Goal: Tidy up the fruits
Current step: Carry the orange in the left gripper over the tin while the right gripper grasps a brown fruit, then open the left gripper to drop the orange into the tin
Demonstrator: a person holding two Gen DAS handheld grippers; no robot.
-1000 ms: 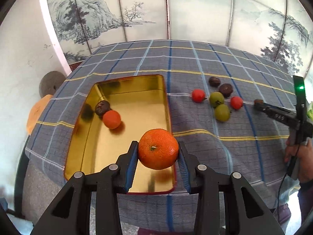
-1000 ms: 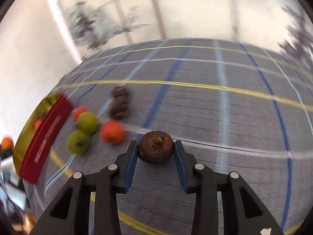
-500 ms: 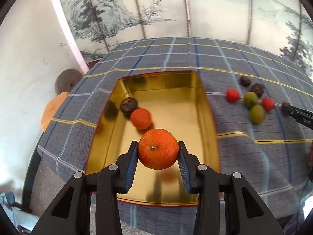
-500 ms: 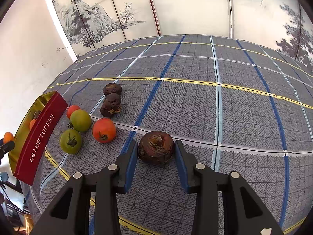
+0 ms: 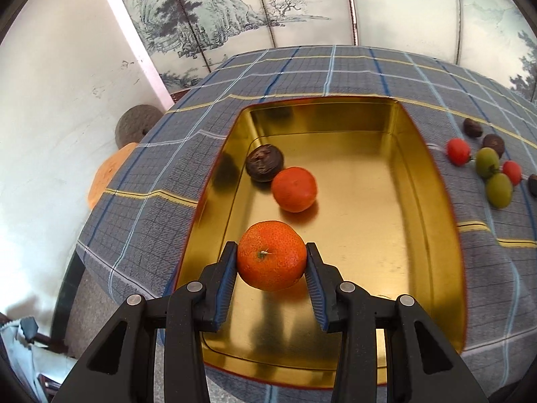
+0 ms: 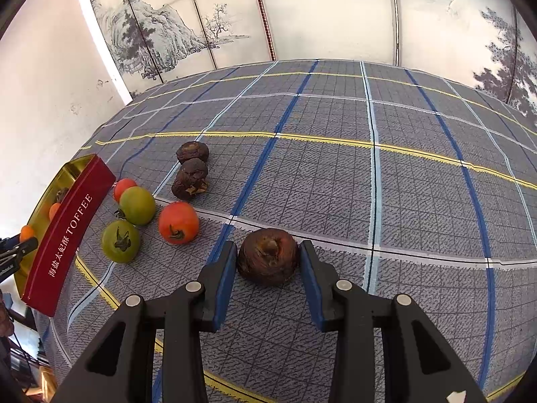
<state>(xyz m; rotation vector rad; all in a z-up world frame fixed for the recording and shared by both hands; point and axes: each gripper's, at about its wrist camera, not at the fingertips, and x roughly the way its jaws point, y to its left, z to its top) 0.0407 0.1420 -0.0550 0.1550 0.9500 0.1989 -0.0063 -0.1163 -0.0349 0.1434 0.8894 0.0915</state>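
Note:
My left gripper (image 5: pixel 271 250) is shut on an orange mandarin (image 5: pixel 271 256) and holds it above the near end of the gold tin (image 5: pixel 386 228). On the tin's floor lie a dark brown fruit (image 5: pixel 264 162) and an orange-red fruit (image 5: pixel 294 189), touching each other. In the right wrist view my right gripper (image 6: pixel 267 252) is shut on a dark brown fruit (image 6: pixel 267 258) that sits low at the checked cloth (image 6: pixel 335 174), with both blue pads against its sides.
Left of the right gripper lie a red fruit (image 6: pixel 178 222), two green fruits (image 6: pixel 137 205) (image 6: pixel 120 241), a small red one (image 6: pixel 122 188) and two dark ones (image 6: pixel 189 179) (image 6: pixel 192 151). The tin's red wall (image 6: pixel 67 235) stands beyond them. The cloth drops off at the table's near edge.
My left gripper has carried the mandarin leftward and down over the tin, which now fills the view. The right gripper has stayed put on the dark fruit.

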